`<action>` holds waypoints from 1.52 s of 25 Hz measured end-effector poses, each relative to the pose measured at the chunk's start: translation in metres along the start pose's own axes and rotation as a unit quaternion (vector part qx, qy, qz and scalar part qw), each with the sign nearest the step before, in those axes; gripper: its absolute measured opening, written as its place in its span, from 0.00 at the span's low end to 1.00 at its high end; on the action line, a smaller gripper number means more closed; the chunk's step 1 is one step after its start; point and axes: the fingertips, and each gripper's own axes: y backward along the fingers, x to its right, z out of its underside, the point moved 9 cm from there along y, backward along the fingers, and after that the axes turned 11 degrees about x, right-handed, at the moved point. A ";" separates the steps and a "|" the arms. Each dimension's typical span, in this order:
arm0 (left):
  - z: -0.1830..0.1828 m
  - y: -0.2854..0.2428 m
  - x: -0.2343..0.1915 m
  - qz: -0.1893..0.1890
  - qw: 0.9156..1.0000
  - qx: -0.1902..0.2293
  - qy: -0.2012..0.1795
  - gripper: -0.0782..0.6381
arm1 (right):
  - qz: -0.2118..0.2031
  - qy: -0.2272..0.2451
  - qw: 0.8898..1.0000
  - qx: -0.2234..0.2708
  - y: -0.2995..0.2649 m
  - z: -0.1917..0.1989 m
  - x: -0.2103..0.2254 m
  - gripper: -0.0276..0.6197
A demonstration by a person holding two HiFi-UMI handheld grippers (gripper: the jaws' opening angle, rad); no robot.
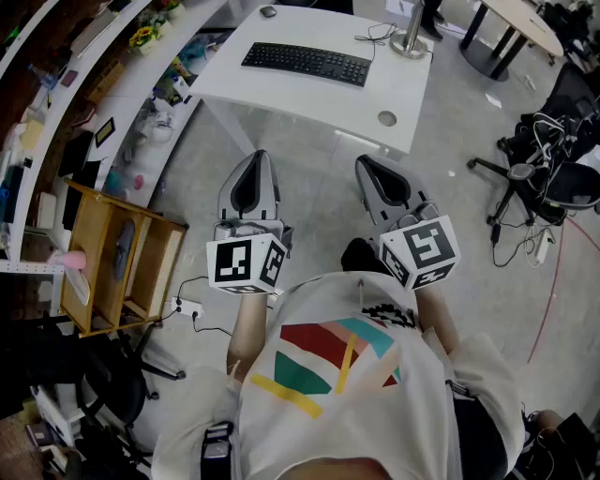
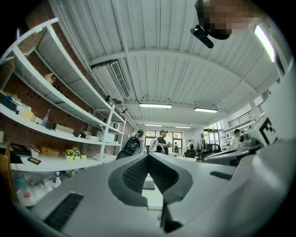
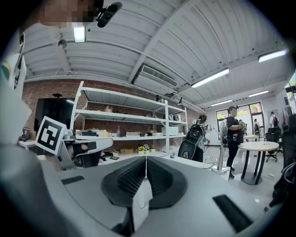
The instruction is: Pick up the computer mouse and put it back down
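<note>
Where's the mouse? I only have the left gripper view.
Observer: Head view shows the mouse on the white desk, at the far edge, beyond the keyboard.
Operator: Is the other one open?
Observer: No. Its own view shows the right hand-held gripper shut, with nothing between the jaws.
Operator: Either one over the desk yet?
Observer: No. In the head view the left hand-held gripper and the right one are over the floor, short of the desk's near edge.

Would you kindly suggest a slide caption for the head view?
Left gripper and right gripper, both shut and empty, held short of the white desk bearing keyboard and computer mouse.
</note>
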 end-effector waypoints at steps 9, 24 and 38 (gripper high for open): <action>0.036 -0.077 -0.047 -0.015 1.000 -0.009 0.000 0.17 | -0.008 -0.041 0.999 -0.001 -0.090 0.022 0.060 0.06; 0.084 -0.312 -0.209 -0.043 0.999 0.010 -0.021 0.17 | -0.059 -0.069 0.996 -0.022 -0.380 0.052 0.181 0.06; 0.102 -0.426 -0.297 0.016 0.999 -0.024 0.017 0.17 | -0.019 -0.071 0.996 -0.044 -0.517 0.056 0.198 0.06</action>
